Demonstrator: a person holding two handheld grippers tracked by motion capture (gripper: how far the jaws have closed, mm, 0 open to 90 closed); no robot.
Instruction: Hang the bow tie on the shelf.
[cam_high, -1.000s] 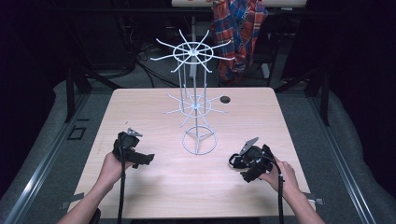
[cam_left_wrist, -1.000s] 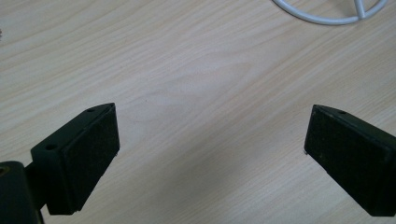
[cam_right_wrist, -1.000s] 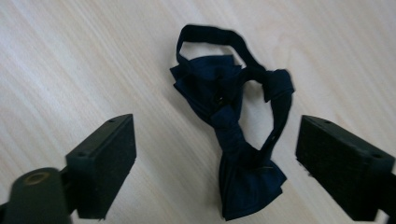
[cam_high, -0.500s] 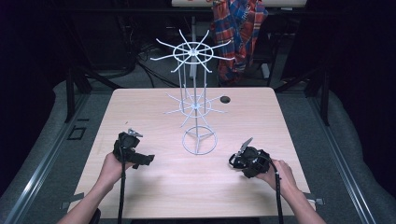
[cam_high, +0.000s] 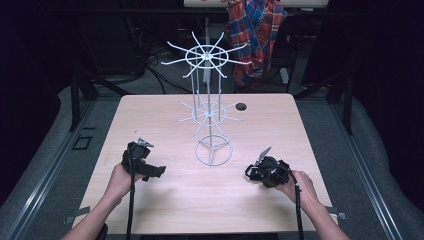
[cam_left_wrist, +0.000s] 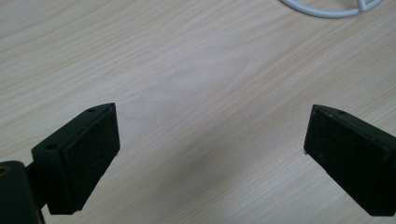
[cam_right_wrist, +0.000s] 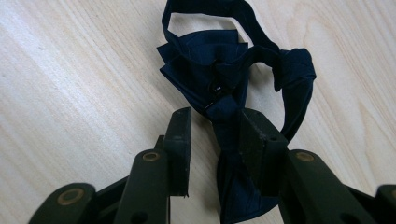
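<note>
Right of the white wire stand, on the wooden table, lies a dark blue bow tie. Over it, the right gripper has just been closing its jaws; the tie sits between them, one pad against the fabric, the other with a gap. Left of the stand, the left gripper hovers with jaws wide apart, holding nothing.

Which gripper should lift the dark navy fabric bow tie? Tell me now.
Right. The right gripper has just been closing its jaws around the dark navy fabric bow tie; the left gripper stands open over bare wooden table.
</note>
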